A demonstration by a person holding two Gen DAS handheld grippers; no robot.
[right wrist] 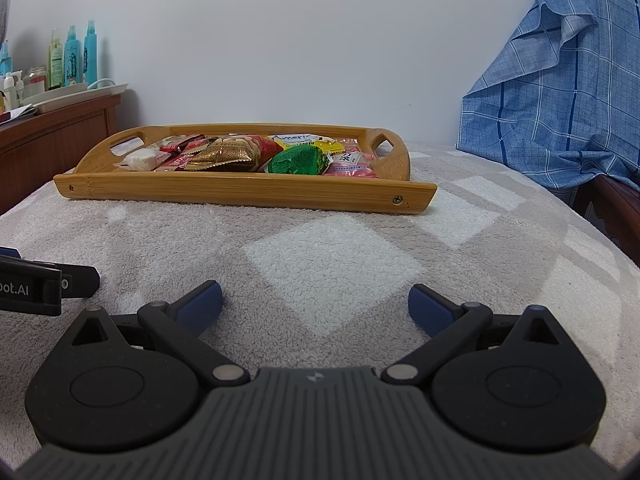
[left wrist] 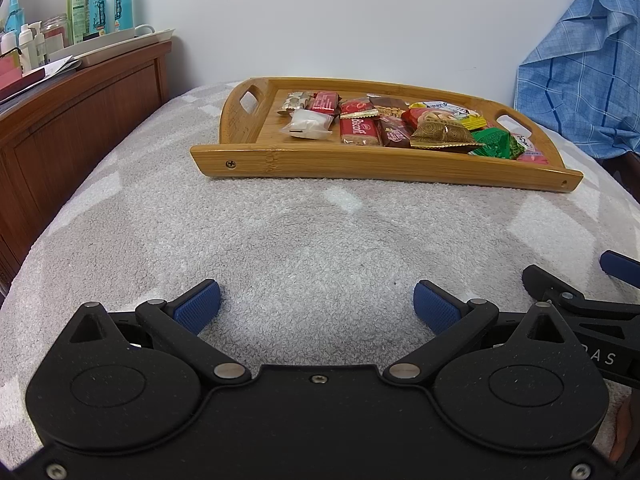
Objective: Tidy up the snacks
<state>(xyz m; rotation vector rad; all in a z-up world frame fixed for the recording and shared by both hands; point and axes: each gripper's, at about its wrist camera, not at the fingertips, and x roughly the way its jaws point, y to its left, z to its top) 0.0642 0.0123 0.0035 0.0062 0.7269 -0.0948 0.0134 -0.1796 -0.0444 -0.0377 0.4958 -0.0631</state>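
A wooden tray (left wrist: 360,168) (right wrist: 240,192) with cut-out handles rests on the grey towel, well ahead of both grippers. Several wrapped snacks lie in it: a red Biscoff pack (left wrist: 359,131), a white packet (left wrist: 308,124) (right wrist: 140,159), a gold wrapper (left wrist: 442,136) (right wrist: 224,158), a green wrapper (left wrist: 494,142) (right wrist: 298,160) and a pink packet (right wrist: 352,166). My left gripper (left wrist: 318,306) is open and low over the towel, nothing between its blue pads. My right gripper (right wrist: 316,306) is open too, beside it, with nothing in it.
A grey and white checked towel (left wrist: 280,232) (right wrist: 340,256) covers the surface. A wooden headboard (left wrist: 76,136) at the left carries bottles (left wrist: 98,4) and a white tray. A blue checked cloth (left wrist: 584,72) (right wrist: 560,100) hangs at the right.
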